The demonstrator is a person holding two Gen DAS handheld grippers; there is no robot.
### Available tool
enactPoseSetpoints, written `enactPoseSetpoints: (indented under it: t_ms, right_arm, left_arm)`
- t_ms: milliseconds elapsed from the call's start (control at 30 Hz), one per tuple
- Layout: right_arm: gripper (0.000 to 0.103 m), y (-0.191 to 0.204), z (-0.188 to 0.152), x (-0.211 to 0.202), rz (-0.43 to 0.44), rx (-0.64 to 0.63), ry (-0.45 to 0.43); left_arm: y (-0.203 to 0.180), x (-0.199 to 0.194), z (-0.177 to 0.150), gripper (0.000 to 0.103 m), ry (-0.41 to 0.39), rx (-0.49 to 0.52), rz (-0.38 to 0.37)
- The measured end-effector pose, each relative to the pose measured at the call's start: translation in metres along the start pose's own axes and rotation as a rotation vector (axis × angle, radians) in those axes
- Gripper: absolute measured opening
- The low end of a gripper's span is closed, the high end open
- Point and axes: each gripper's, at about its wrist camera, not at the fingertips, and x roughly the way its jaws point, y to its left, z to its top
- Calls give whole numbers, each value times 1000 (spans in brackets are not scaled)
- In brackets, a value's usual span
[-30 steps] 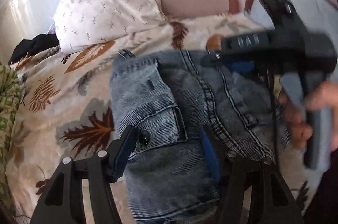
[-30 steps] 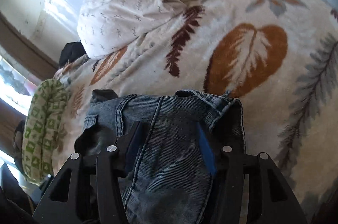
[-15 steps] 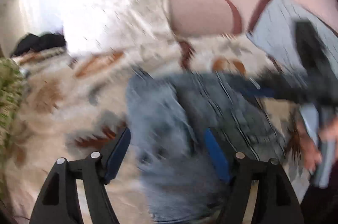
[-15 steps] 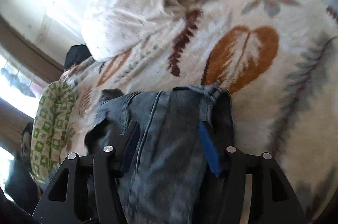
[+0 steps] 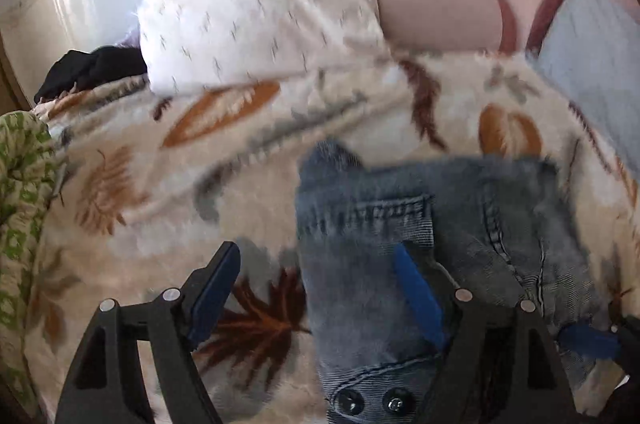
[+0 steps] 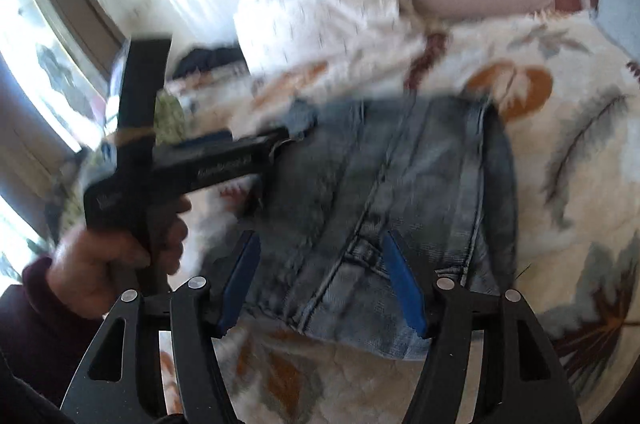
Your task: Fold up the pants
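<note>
The left hand-held gripper stands wide open with nothing in its grip: one pad hangs over the bare blanket, the other over the denim, neither pinching cloth. Its jaws have just been opening, and a second ago they straddled the pocket corner of the jeans; now that corner lies free. The right hand-held gripper is likewise open, its pads either side of a seam without pressing on it. Its jaws have just been opening too, and the view has backed away from the cloth since a second ago.

The jeans lie as a compact folded bundle on the leaf-patterned blanket, waistband buttons toward the left camera, edges roughly squared. In the right view the person's left hand holds its tool beside the bundle's far left corner.

Beyond the bundle sit a white pillow, a dark garment and a green patterned cloth.

Both grips let go together, which suggests the fold is finished or nearly so; perhaps only a smoothing touch remains.
</note>
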Motion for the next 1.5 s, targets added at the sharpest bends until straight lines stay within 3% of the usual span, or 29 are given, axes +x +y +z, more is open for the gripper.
enactPoseSetpoints:
  t_ms: [100, 233, 367, 600, 733, 867, 933, 1067, 1267, 1500]
  right_arm:
    - [63, -3, -8, 21, -37, -44, 92]
    - [63, -1, -13, 26, -49, -130, 129]
    - [63, 3, -16, 27, -57, -188, 128]
    - [66, 3, -13, 17, -21, -174, 103]
    - [68, -3, -6, -2, -22, -118, 52]
    - [68, -14, -5, -18, -47, -62, -9]
    - [68, -13, -5, -19, -58, -70, -14]
    - [69, -19, -6, -6, -85, -46, 29]
    - [78, -23, -5, 12, -70, -38, 79]
    - [78, -27, -1, 4, -40, 19, 55]
  left_arm:
    - [-1, 10, -14, 82, -6, 7, 13]
    - [8, 21, -8, 97, 40, 11, -3]
    - [30, 12, -7, 95, 59, -98, -98]
    - [34, -65, -32, 94, -84, -91, -27]
    - [18, -91, -46, 95, -139, -20, 41]
    - [-2, -73, -64, 94, -47, 77, 55]
    - [-1, -62, -73, 94, -28, 62, 59]
    - [8, -50, -81, 95, 2, -2, -3]
    - [6, -51, -82, 96, -19, -14, 25]
    - [1, -74, -76, 94, -36, -17, 110]
